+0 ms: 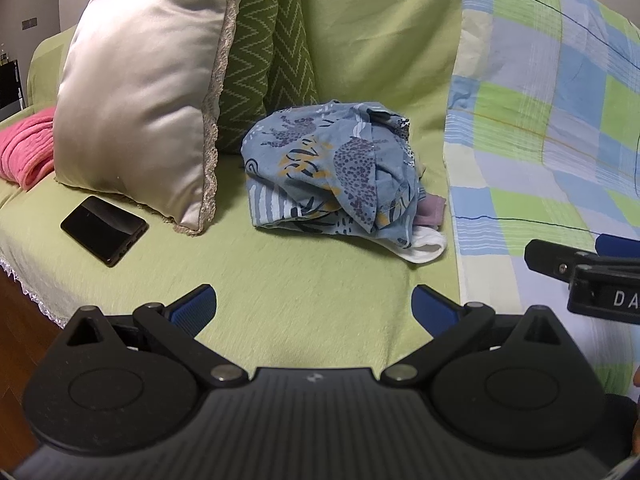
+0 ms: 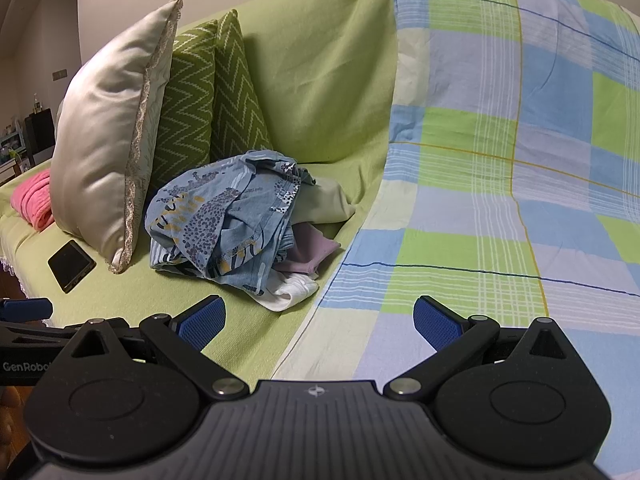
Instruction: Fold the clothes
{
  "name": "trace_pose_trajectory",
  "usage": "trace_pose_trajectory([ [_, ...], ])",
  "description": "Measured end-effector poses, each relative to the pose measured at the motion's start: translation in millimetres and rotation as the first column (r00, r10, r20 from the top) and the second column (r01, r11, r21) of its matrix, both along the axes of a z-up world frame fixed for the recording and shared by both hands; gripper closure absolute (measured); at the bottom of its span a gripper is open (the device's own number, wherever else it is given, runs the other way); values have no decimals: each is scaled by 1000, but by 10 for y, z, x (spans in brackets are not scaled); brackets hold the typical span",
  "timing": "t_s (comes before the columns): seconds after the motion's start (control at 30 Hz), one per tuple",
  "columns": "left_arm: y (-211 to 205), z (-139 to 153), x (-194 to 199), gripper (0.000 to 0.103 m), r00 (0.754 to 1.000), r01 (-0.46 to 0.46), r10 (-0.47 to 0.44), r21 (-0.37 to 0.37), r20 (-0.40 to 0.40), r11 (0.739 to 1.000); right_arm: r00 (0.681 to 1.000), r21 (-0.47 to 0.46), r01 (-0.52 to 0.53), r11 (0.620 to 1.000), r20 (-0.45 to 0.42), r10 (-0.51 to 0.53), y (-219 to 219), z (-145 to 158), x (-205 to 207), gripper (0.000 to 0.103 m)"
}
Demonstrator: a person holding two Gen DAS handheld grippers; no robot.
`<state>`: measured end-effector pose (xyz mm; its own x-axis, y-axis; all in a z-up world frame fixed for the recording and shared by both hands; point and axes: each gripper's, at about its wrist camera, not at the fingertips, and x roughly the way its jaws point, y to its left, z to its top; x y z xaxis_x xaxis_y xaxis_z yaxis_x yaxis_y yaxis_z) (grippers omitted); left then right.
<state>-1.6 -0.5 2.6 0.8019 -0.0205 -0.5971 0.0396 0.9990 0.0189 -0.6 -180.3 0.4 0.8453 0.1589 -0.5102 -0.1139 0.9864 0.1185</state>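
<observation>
Open green sofa cover [image 1: 304, 280]: unobstructed in front of the crumpled clothes pile [image 1: 332, 172]. Left flank blocked by satin cushion [image 1: 140, 92] and phone [image 1: 104, 230]; right flank bounded by draped checked sheet [image 2: 480, 200].

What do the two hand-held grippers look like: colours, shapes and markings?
Both the left gripper and the right gripper have matt black ribbed bodies, round pivot discs, silver rivets and blue textured finger pads. White lettering shows on their sides, partly cut off. No cables or sleeves are visible.

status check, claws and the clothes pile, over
Left claw open, empty. Right claw open, empty. Clothes pile crumpled on sofa, untouched. Phone and pillow left of it, not blocking.
</observation>
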Motion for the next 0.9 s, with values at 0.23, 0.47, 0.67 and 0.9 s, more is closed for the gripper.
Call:
trace_pose_trajectory([
  [0.23,-28,14,5,1,1000,21,-21,22,10,1000,1000,3,1,1000,-1,-1,11,0,0,0],
  [0.47,-32,18,61,1,999,29,-30,28,16,999,1000,3,0,1000,-6,0,-11,-6,7,0],
  [0.67,-42,11,73,1,999,35,-35,28,14,999,1000,-1,-3,1000,-9,3,7,-11,8,0],
  [0.9,-46,0,84,1,999,40,-40,26,10,999,1000,-3,-3,1000,-10,3,7,-16,11,0],
])
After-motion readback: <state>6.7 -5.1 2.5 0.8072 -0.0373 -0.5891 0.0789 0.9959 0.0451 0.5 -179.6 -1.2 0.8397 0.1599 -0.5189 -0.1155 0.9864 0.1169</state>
